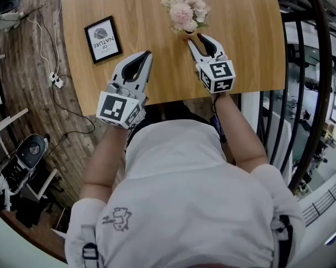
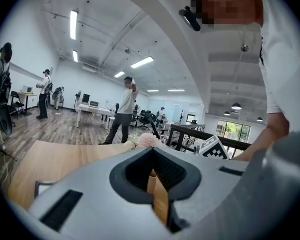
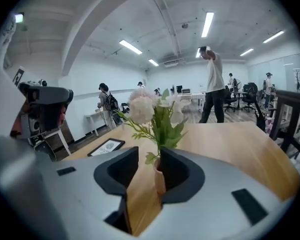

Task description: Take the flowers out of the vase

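A bunch of pale pink and white flowers with green leaves stands in a small tan vase at the far middle of the wooden table. My right gripper is open right in front of the vase. In the right gripper view the vase shows in the gap just beyond that gripper's tips, untouched, with the flowers above. My left gripper hovers to the left of the vase, shut and empty. Over its tips the flowers peek out.
A black-framed picture lies on the table to the left. A black railing runs along the right of the table. Cables and a plug strip lie on the wooden floor at left. Several people stand far off in the room.
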Motion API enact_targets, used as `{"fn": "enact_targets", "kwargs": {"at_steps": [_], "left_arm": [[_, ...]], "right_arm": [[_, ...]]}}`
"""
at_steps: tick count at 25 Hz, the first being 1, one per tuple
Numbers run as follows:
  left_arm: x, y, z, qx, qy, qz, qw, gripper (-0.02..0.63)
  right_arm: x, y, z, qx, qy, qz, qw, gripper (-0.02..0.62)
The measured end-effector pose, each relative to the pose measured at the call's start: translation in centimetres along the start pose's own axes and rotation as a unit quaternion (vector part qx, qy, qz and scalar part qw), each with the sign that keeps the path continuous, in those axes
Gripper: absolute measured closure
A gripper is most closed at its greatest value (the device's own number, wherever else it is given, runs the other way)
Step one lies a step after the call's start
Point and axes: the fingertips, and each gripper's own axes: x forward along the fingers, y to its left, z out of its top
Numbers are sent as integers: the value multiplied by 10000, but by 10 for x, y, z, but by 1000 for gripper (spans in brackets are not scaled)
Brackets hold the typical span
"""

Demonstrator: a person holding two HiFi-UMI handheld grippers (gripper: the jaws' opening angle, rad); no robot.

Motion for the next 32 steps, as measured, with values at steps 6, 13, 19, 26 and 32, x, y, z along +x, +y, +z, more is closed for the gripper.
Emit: {"fn": "enact_targets", "kwargs": {"at_steps": [6,13,19,26,32], "left_arm": [[25,13,-16,-137,94,141,9998,603],[40,17,-29,-235,198,199,9993,601],[43,18,-44,-355,311,250,9986,601],[43,12,-54,-408,400,250,9981,601],[42,10,-51,-396,341,274,9983,601]], "right_arm": [[27,-23,-21,1,310,-84,9995,429],[48,-26,-22,-221,410,21,9989,426],[63,-28,-23,-354,431,119,9984,428],[65,-32,-24,-385,333,137,9986,512],[63,-33,-20,-264,285,174,9991,534]]}}
